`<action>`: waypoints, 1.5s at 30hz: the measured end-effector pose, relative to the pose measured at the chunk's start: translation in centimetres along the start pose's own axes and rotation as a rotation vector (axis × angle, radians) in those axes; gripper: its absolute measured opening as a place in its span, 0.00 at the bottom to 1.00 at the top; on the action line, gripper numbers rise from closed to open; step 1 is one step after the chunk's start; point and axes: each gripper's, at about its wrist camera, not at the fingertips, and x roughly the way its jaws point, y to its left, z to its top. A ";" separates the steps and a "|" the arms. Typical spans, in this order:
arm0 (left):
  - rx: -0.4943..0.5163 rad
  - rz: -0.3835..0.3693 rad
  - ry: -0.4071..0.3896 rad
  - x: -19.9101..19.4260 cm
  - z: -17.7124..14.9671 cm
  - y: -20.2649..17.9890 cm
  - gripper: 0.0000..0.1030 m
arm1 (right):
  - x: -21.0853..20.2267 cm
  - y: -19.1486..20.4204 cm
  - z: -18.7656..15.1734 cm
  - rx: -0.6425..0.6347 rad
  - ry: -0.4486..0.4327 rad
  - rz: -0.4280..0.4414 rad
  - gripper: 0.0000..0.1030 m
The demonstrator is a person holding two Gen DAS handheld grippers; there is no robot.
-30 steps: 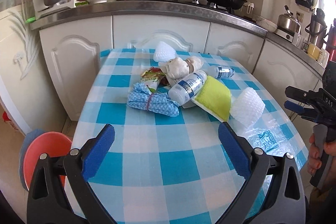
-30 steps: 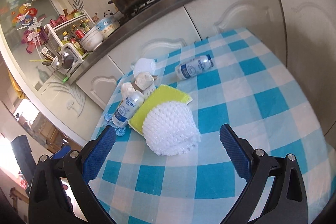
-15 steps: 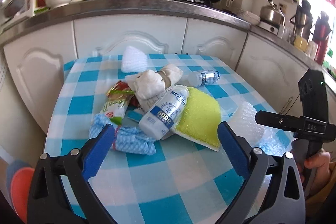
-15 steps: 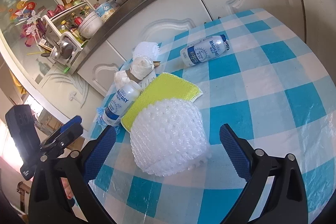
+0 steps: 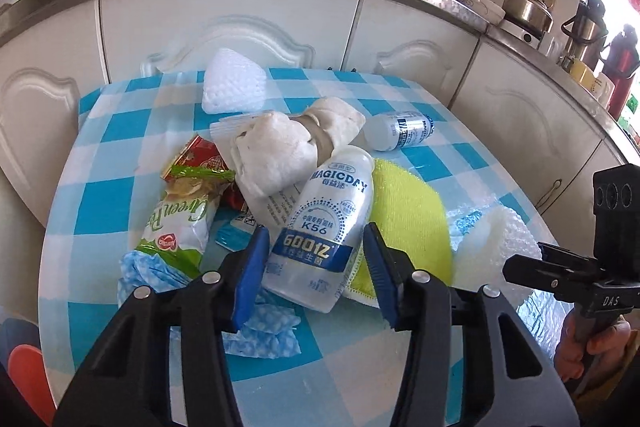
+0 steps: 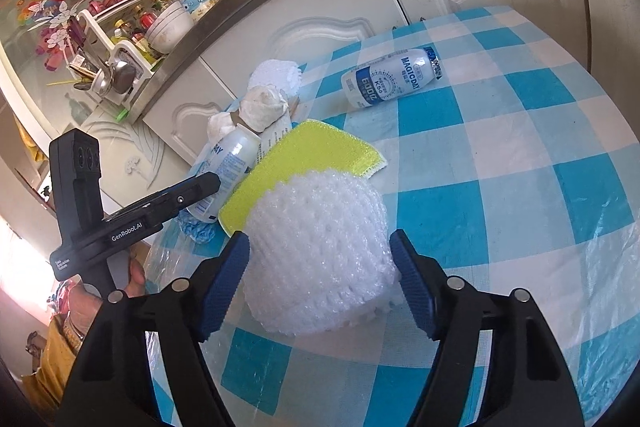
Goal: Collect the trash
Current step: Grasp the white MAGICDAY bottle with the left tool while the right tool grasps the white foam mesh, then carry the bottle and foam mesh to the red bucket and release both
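Straddling the big bottle (image 5: pixel 324 227) w/ narrow fingers, the left gripper (image 5: pixel 314 263) isn't squeezing it yet; bottle lies on the yellow cloth (image 5: pixel 408 211). Right view: right gripper (image 6: pixel 320 275) is wide around the white foam net (image 6: pixel 320 247) on the table (image 6: pixel 520 187), not touching.

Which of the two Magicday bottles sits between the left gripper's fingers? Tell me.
The near bottle, leaning on the yellow sponge, sits inside the open left gripper. The other bottle lies alone farther back.
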 end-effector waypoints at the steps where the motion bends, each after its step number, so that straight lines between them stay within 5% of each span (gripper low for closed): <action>1: 0.001 0.003 -0.003 0.0 0.0 -0.1 0.48 | -0.1 0.1 -0.1 -0.004 -0.004 0.001 0.66; 10: -0.069 0.004 -0.037 -1.5 -0.7 0.3 0.44 | -0.9 0.5 -0.2 0.014 -0.014 0.002 0.51; 25: -0.201 -0.013 -0.139 -7.4 -3.1 3.2 0.39 | -1.7 3.4 -0.1 -0.011 -0.020 0.039 0.47; 45: -0.350 0.061 -0.254 -17.2 -9.1 8.9 0.39 | 1.7 9.3 -0.4 -0.080 0.069 0.137 0.46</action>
